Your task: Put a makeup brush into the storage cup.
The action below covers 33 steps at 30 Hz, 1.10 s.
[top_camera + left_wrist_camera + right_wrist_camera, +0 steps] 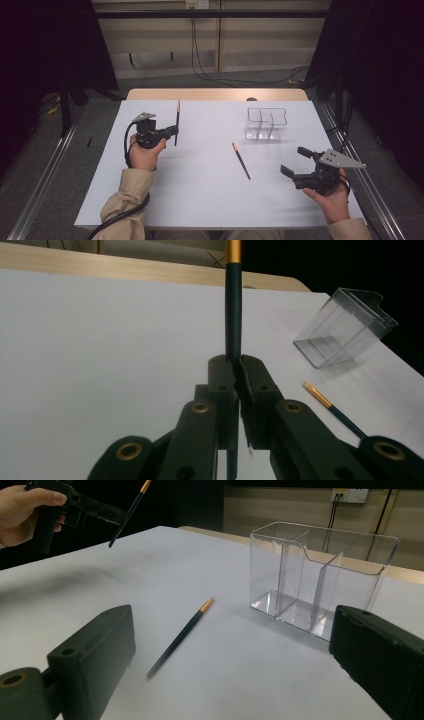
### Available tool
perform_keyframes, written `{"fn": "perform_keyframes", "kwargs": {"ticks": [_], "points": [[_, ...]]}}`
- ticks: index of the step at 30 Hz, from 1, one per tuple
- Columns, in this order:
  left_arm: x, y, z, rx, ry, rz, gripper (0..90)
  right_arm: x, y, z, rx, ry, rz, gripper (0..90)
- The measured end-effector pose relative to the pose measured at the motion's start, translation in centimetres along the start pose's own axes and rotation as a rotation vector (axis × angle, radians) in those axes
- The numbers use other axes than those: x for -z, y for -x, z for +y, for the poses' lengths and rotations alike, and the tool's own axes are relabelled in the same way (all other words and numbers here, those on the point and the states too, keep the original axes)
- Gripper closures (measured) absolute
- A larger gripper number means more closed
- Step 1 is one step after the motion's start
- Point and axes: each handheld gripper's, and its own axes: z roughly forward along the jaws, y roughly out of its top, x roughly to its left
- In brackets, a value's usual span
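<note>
My left gripper point(175, 131) point(238, 371) is shut on a dark pencil with an orange end point(177, 122) point(233, 305), held above the white table at the left. In the right gripper view that same held pencil point(129, 514) hangs tilted at the top left. A second dark pencil point(241, 160) point(332, 408) point(180, 636) lies flat on the table's middle. Behind it stands a clear plastic holder with compartments point(266, 124) point(345, 327) point(325, 577). My right gripper point(295, 161) point(232, 665) is open at the right, with nothing between its jaws.
The white table top point(200, 190) ends in a wooden strip point(215, 94) at the far side. Metal rails point(45, 170) run along both sides of the table. Cables point(200, 65) trail over the floor behind.
</note>
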Motion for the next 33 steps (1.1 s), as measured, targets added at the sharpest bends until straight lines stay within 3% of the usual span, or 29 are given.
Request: {"fn": "perform_keyframes", "kwargs": {"ticks": [17,33], "points": [[-0.7,3.3,-0.6,-0.073,-0.017,-0.141,84.5,-0.1,-0.1,0.0,0.003,-0.003,0.007,4.2],[-1.0,5.9,-1.4,-0.128,-0.026,-0.236,84.6,-0.2,-0.1,0.0,0.005,-0.002,0.013,4.2]]}}
